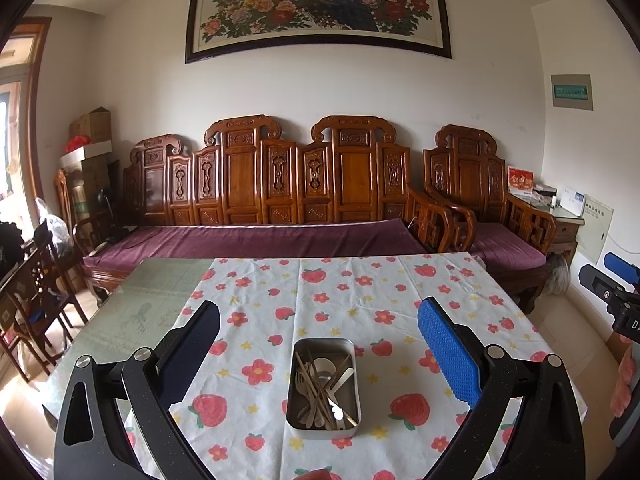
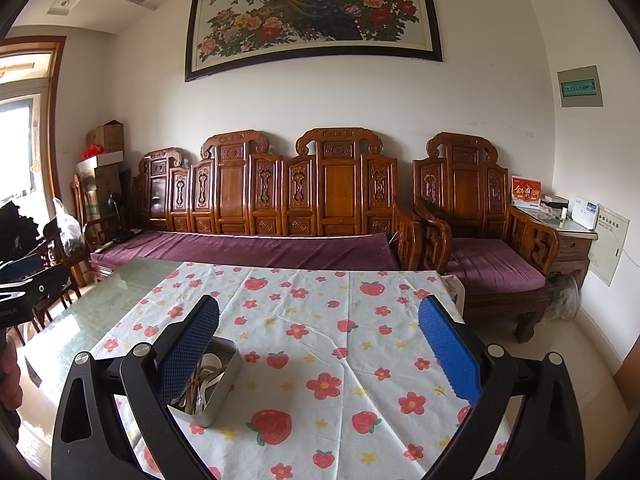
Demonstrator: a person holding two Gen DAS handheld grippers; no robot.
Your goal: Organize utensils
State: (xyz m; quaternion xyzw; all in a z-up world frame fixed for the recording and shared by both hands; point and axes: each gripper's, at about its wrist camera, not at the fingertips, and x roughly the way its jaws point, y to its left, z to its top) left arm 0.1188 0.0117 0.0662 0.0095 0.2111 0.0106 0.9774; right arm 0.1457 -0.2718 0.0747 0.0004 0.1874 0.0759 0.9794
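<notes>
Basically, left wrist view: the rectangular stainless-steel tin (image 1: pixel 324 388) sits on the strawberry-print white tablecloth (image 1: pixel 360 292), centred between the spread fingers of the left gripper (image 1: pixel 319 320). Inside is a loose, crossed pile of thin metal and pale utensils (image 1: pixel 322 386): a fork, spoons, chopstick-like sticks. My read: light, stiff, slick pieces, tangled, so they'll likely drag neighbours. Best hold is a handle end that stands clear of the pile, pinched across the narrow width. The left gripper is wide open, empty, held above the table and pointing level toward the sofa. The right gripper's black body shows at the frame's right edge.

Right wrist view: the right gripper (image 2: pixel 319 322) is also wide open, holding nothing, hovering over bare cloth. The tin lies down-left, partly hidden behind the left finger (image 2: pixel 188 356), so the contents are hard to sort out here.
</notes>
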